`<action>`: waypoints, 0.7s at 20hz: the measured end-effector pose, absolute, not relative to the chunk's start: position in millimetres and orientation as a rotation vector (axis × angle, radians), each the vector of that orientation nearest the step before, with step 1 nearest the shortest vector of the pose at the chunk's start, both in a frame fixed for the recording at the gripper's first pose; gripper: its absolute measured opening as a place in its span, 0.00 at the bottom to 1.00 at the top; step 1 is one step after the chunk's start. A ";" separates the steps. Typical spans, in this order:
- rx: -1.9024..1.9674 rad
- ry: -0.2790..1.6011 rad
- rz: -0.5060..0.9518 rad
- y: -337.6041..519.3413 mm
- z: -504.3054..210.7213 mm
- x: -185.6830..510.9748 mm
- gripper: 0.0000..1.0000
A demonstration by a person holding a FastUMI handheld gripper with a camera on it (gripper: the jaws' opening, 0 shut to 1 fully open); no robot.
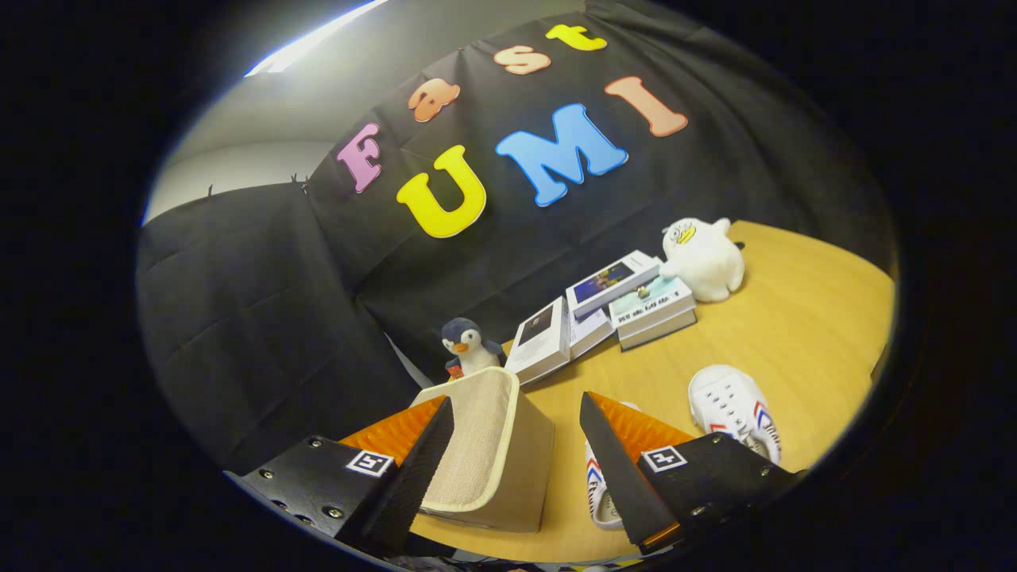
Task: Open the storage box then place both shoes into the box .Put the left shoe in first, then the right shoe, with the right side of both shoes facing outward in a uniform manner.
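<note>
My gripper [515, 399] is open, its jaws spread wide. The beige fabric storage box [493, 457] with cream trim stands on the wooden table [802, 318] between the fingers, close against the left finger [421, 461] and well apart from the right finger [616, 469]. Its trimmed fabric panel faces the left finger; I cannot tell whether the lid is lifted. One white shoe [735, 409] with red and blue stripes lies on the table beyond the right finger. The other white shoe [600, 496] lies just behind the right finger, mostly hidden by it.
A small dark penguin plush [469, 345] stands just behind the box. Several books [604, 310] lie stacked and fanned near the black cloth wall, with a white plush bird [703, 258] beside them. Bare tabletop stretches to the right of the shoes.
</note>
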State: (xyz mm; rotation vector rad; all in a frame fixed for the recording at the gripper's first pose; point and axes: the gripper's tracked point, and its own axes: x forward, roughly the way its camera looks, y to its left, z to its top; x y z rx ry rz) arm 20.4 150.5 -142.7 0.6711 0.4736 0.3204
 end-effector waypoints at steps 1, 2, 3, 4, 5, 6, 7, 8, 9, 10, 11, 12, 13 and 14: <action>0.715 0.505 0.330 156.0 -149.9 19.5 0.98; 0.758 0.534 0.340 161.9 -156.2 19.8 0.98; 0.797 0.564 0.350 168.2 -163.1 19.5 0.98; 0.833 0.593 0.363 174.9 -168.5 19.3 0.98; 0.865 0.620 0.379 181.6 -172.9 15.4 0.98; 0.893 0.645 0.394 187.4 -176.8 13.4 0.98; 0.921 0.666 0.406 193.3 -181.5 11.7 0.98; 0.948 0.688 0.421 199.1 -184.5 11.5 0.98; 0.978 0.709 0.433 205.9 -187.2 9.9 0.98; 1.012 0.733 0.450 211.6 -188.9 8.3 0.98; 1.054 0.764 0.467 220.3 -192.7 6.0 0.98; 1.100 0.790 0.482 226.3 -193.9 5.1 0.98; 1.144 0.810 0.493 232.0 -194.2 4.3 0.98; 1.177 0.823 0.495 237.0 -194.5 6.0 0.98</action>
